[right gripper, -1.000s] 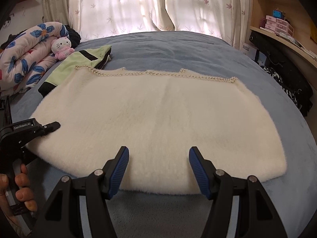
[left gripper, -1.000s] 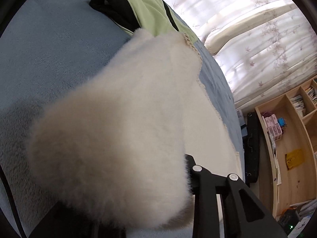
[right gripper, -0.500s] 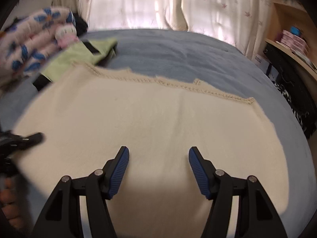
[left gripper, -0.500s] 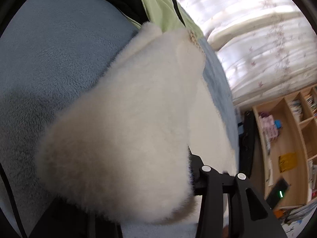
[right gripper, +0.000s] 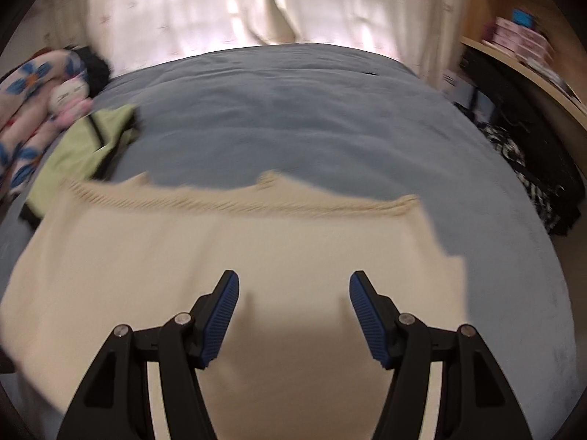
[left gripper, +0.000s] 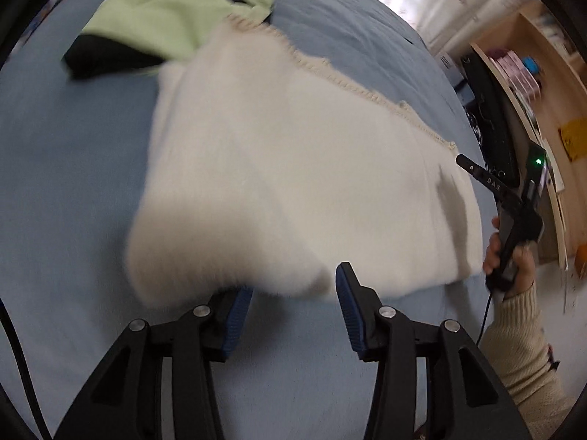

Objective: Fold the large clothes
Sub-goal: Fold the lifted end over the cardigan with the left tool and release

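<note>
A cream fluffy garment with a knitted trim along its far edge lies spread on the blue-grey bed. My left gripper hangs over its near edge with jaws opening. The fluffy hem overlaps the left fingertip, but the pads do not press it. In the right wrist view the same garment fills the lower half. My right gripper hovers open above it with nothing between the fingers. A hand in a cream sleeve holds the right gripper's handle at the garment's right corner.
A green and black garment lies at the cream one's far left corner. A plush toy and a floral quilt sit at the bed's left. Black bags and wooden shelves stand to the right, with curtains behind.
The left gripper let go of the fluffy fold, which it held close to the lens, then rose and rolled. The right gripper moved over the garment towards its right part.
</note>
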